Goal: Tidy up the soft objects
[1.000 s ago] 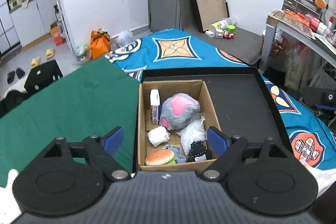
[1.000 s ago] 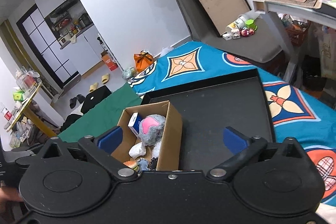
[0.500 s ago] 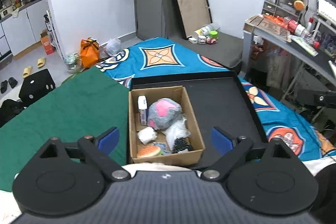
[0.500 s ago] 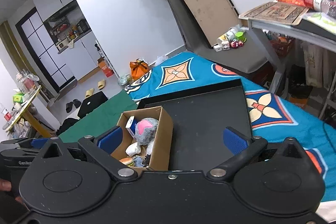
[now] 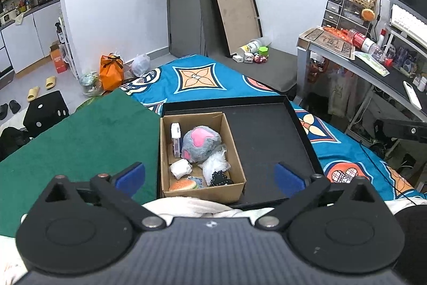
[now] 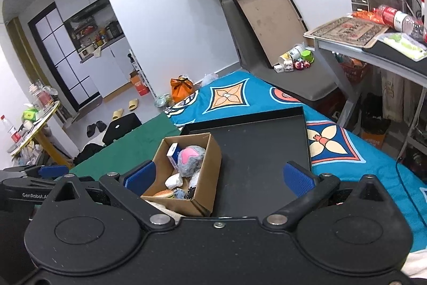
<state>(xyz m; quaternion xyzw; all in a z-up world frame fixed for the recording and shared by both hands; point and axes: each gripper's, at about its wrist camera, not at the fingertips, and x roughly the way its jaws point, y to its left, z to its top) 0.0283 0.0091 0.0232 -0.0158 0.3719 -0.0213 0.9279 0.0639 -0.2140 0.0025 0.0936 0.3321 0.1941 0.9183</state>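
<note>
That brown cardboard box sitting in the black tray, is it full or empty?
Partly full. The brown cardboard box holds a grey and pink plush toy, a burger-shaped squishy and other small items; bare floor still shows.

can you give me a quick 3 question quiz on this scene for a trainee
1. True or false: the cardboard box sits inside the black tray.
2. Which item lies nearest the box's front wall? A) burger toy B) grey plush C) small carton
3. Fill in: the fingers of both grippers are ____ and hold nothing.

Key: 1 true; 2 A; 3 open
</note>
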